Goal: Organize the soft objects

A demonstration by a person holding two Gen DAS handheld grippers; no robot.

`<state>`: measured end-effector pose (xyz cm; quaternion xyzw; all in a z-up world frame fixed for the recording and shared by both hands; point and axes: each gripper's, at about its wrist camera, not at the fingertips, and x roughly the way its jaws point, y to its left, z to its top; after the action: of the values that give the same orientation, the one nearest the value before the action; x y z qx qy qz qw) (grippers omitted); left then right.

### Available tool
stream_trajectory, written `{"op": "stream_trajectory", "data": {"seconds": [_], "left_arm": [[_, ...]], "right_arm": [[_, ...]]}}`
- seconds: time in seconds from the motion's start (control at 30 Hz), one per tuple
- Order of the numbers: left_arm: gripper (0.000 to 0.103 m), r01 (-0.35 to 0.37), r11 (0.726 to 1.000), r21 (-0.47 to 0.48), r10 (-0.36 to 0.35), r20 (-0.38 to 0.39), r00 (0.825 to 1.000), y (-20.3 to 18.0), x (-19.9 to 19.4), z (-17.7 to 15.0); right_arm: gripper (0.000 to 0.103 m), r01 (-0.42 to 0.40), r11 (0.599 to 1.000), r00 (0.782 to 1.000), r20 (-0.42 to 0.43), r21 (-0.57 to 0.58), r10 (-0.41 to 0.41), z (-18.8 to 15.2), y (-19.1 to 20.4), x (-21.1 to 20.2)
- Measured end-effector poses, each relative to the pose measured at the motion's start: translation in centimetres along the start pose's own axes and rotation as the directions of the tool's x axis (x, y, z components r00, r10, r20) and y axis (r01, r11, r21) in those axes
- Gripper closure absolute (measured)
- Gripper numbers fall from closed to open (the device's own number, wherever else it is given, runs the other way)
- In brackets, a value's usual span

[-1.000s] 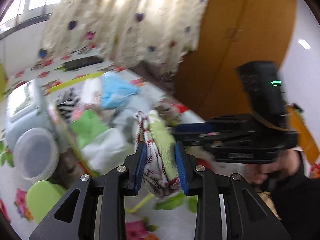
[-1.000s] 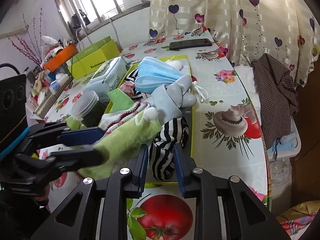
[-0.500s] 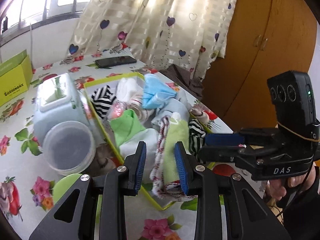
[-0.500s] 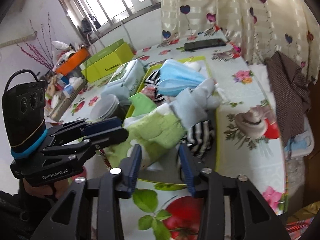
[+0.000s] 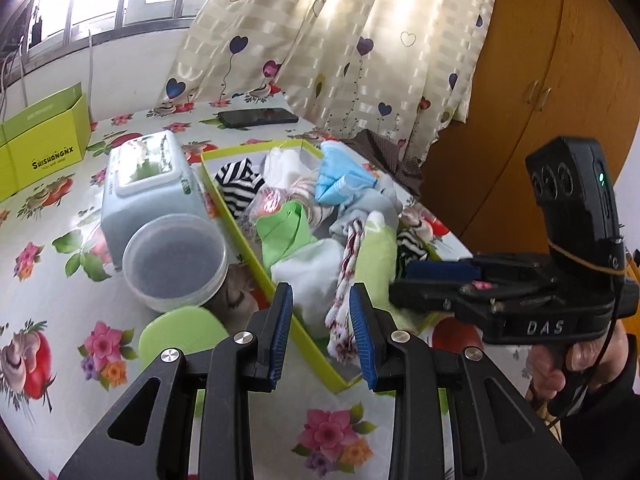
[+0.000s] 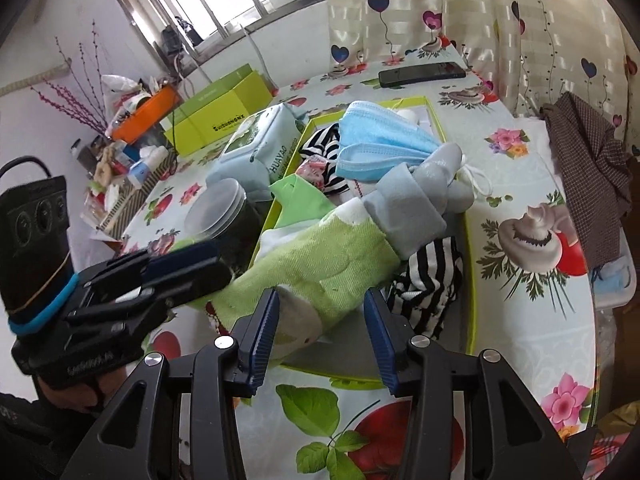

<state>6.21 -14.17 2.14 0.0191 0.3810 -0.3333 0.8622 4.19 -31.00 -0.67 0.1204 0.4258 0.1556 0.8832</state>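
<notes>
Left gripper, left wrist view: left gripper [image 5: 320, 332] is part open over the near wall of the lime tray [image 5: 248, 248]. The green cloth [image 5: 376, 260] shows its patterned edge in the gap, with neither pad pressing on it.
Hidden, left wrist view: right gripper [image 5: 404, 280] covers the tray's right corner. Only part of the hand [image 5: 576, 364] holding it shows.
Surface, left wrist view: floral table [image 5: 52, 300], with curtain [image 5: 320, 40] and wardrobe [image 5: 540, 60] close behind.
Right gripper, right wrist view: right gripper [image 6: 322, 336] has just been opening. The green cloth [image 6: 320, 264] lies between its spread pads, ungripped, inside the tray [image 6: 470, 280].
Hidden, right wrist view: striped sock [image 6: 432, 276] is half buried under the cloth. Whether the tips of the left gripper [image 6: 212, 268] touch the cloth is hard to tell.
Edges, right wrist view: bare table [image 6: 520, 320] runs right of the tray (the left side is crowded).
</notes>
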Motion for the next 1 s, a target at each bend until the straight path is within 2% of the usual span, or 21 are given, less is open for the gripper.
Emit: {"op": "stream_trajectory", "data": {"seconds": [0.27,0.5,1.0], "left_arm": [[0.072,-0.058,0.998,0.017,0.058,-0.050,0.997,0.0,0.9,-0.8],[0.072,-0.077,0.996,0.034,0.079,-0.067,0.995,-0.3,1.1,-1.1],[0.072,-0.066,0.998,-0.002,0.066,0.008,0.998,-0.2,-1.8,-0.5]], "right_arm": [[0.060,0.040,0.999,0.999,-0.016,-0.015,-0.040,0.2,0.3,1.1],[0.060,0.134,0.989,0.991,0.016,-0.067,-0.134,0.7,1.2,1.4],[0.058,0.211,0.971,0.976,0.078,-0.110,-0.203,0.1,2.9,-1.4]]}}
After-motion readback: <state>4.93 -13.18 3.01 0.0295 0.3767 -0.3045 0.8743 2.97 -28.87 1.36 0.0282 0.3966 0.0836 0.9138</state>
